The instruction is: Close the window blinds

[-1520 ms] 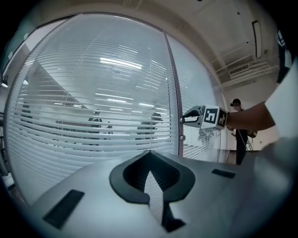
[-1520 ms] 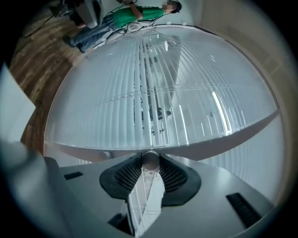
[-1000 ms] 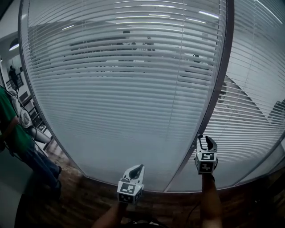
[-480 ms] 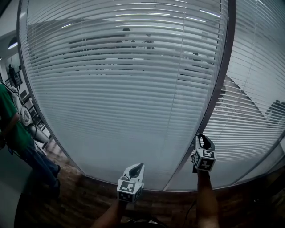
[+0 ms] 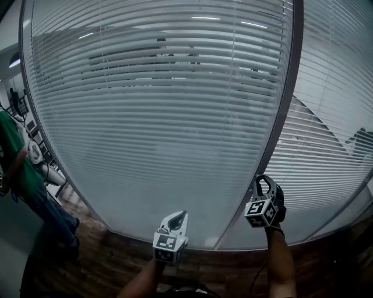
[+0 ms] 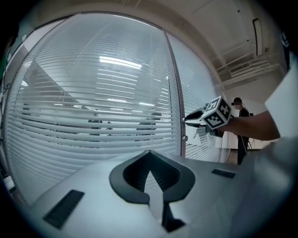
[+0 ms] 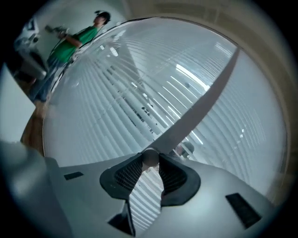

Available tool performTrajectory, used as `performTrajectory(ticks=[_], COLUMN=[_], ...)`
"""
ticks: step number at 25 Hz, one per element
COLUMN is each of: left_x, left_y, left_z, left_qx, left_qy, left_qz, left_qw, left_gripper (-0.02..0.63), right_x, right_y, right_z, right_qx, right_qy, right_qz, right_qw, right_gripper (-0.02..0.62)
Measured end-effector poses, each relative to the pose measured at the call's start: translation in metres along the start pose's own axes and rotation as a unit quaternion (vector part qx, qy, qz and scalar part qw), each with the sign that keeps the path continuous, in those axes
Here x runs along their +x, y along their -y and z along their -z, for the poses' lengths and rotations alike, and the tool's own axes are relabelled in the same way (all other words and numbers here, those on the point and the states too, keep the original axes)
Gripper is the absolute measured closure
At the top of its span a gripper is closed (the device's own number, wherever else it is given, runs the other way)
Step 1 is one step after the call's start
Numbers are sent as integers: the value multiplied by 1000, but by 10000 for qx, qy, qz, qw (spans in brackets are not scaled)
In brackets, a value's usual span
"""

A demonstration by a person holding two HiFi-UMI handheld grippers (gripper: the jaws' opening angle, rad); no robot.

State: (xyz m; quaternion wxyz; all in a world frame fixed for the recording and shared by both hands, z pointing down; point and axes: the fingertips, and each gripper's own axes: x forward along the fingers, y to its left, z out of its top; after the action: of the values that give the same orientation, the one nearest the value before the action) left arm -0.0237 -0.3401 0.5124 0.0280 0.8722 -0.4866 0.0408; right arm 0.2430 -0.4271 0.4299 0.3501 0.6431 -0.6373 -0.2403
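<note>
Person in a green shirt [image 5: 13, 156]: standing at the far left, beside the edge of the left pane.
Frame post [image 5: 281, 125]: dark metal, rising between the two glass panes [image 5: 87, 192] and standing right where the right tongs are working.
Second knob [image 7: 186, 149]: sitting on the same post, just beside the gripped one.
Floor [image 5: 116, 259]: dark wood boards running along under the glass.
Strip lights [image 5: 205, 18]: glowing as bright bars near the top of the pane.
Window blinds [image 5: 157, 116]: hanging behind both panes, straight ahead, slats lying level; dark shapes are showing through the upper slats.
Right tongs [image 5: 263, 180]: reaching the low part of the post; the jaws have just been closing and are clamping a small pale round knob [image 7: 150, 155].
Left tongs [image 5: 178, 219]: hanging low before the left pane, jaws resting together on nothing.
</note>
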Motion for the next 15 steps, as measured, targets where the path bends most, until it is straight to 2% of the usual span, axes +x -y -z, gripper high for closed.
performTrajectory(ticks=[2,4,8,10,15], left_x=[2,3,7,7,2], left_y=[3,5,8,10,10], left_z=[5,7,7,6,6], left_qx=[5,-1,16,13,62], left_qy=[1,-8,-16,1,0], left_qz=[45,76,114,132,139], left_qw=[10000,10000,9999,9999,9999], left_gripper=[611,611,611,611,611], right_x=[1,4,8,8,8], right_y=[-7,-9,-11,-8,-13], right_z=[5,9,10,10,9], right_qx=[-966,-1817,-2885,-3035,-2803], right_qy=[-37,-25,-40,-49,-68], right_qz=[104,207,324,362,479], right_qw=[9953,9831,9569,9521,9587], right_gripper=[479,479,478,477,477])
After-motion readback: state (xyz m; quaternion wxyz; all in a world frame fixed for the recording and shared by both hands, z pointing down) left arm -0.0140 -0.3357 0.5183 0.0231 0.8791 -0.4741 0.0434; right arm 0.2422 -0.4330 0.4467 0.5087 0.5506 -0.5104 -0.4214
